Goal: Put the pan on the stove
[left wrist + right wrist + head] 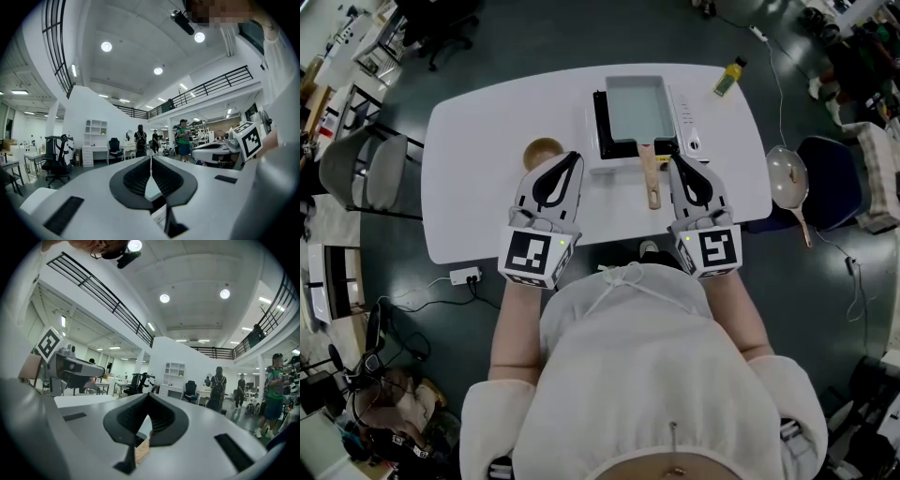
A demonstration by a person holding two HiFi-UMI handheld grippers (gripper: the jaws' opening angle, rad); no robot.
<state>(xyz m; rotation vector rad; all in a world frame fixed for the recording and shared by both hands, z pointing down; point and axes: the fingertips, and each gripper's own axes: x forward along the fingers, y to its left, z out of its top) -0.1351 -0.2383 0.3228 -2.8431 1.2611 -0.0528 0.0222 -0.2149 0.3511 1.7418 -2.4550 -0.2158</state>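
Note:
A rectangular grey pan (634, 111) sits on the white portable stove (685, 123) at the back middle of the white table (478, 131). Its wooden handle (650, 183) points toward me. My left gripper (575, 157) hovers left of the stove, its jaws shut and empty, as the left gripper view (151, 161) also shows. My right gripper (675, 160) is just right of the handle, jaws shut with nothing between them (149, 397). A bit of the wooden handle (140, 451) shows below its jaws. Both gripper views point up into the hall.
A wooden bowl (542, 151) lies on the table by the left gripper's tip. A yellow bottle (728, 77) stands at the back right corner. A round pan (787, 178) rests on a dark chair right of the table. Grey chairs (366, 169) stand to the left.

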